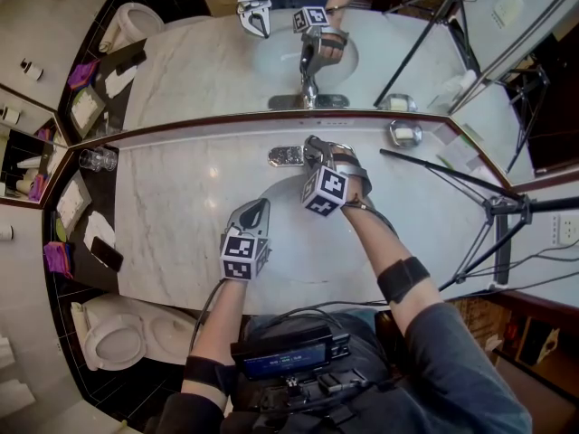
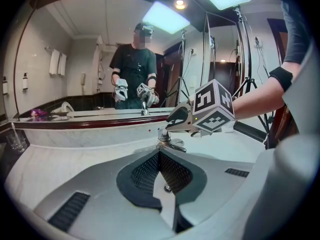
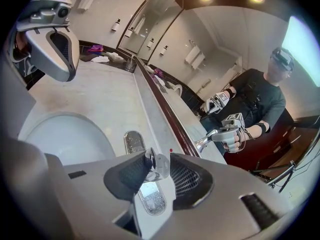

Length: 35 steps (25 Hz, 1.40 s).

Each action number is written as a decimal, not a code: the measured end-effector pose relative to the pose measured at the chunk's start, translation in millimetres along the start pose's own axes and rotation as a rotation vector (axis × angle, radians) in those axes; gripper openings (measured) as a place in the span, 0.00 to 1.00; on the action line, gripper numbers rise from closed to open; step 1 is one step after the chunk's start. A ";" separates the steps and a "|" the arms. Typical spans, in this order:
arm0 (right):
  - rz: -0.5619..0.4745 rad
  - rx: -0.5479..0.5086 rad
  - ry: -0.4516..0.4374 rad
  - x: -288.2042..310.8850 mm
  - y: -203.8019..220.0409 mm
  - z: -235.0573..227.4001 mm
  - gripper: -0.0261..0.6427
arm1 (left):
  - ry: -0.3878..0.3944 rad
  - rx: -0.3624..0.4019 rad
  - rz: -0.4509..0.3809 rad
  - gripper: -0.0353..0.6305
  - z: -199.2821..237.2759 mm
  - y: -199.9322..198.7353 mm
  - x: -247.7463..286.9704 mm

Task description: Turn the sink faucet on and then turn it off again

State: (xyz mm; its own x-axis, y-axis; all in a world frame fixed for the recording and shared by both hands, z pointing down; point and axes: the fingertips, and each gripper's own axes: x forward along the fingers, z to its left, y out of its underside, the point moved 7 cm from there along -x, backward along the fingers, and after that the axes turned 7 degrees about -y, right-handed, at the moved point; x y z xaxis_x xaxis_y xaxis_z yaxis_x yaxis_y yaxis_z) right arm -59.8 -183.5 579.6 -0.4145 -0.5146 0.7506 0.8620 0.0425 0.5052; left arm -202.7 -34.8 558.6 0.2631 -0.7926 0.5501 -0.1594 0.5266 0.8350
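Where the white marble tabletop (image 1: 172,215) meets the mirror, the chrome faucet (image 2: 169,142) stands behind the white oval sink basin (image 3: 65,139). Right gripper (image 3: 154,160): fingers clamped on the faucet's chrome handle (image 3: 157,169), pointing down at it. Left gripper (image 1: 259,208): fingers closed together, empty, above the basin's near side.

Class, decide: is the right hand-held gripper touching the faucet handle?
Touching. The right gripper view shows the faucet handle pressed between both pads of the right hand-held gripper.
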 end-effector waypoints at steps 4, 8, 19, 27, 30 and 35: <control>0.006 0.011 -0.004 -2.1 -0.3 0.3 0.28 | -0.013 -0.004 -0.017 0.06 2.3 -3.8 -1.0; 0.014 0.025 -0.030 -7.6 3.7 3.1 0.28 | -0.021 -0.021 -0.014 0.06 2.8 -3.2 -0.9; -0.088 0.212 -0.067 -54.0 20.9 11.6 0.23 | -0.037 -0.075 -0.039 0.06 8.3 -11.9 -6.1; -0.228 0.604 -0.028 -96.1 56.0 10.0 0.07 | -0.031 -0.084 -0.057 0.06 6.5 -17.8 -10.2; -0.281 0.725 -0.025 -112.6 66.6 12.9 0.07 | -0.025 -0.092 -0.063 0.06 4.8 -19.1 -10.9; -0.320 0.787 -0.013 -127.5 90.0 23.5 0.07 | -0.016 -0.102 -0.072 0.06 1.1 -20.5 -12.4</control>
State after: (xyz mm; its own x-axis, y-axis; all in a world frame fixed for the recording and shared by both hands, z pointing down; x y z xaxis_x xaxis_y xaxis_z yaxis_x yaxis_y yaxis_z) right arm 63.7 -93.9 539.4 -0.6112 -0.5937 0.5233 0.2505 0.4821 0.8396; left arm -203.7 -36.1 534.7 0.2546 -0.8341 0.4893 -0.0428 0.4958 0.8674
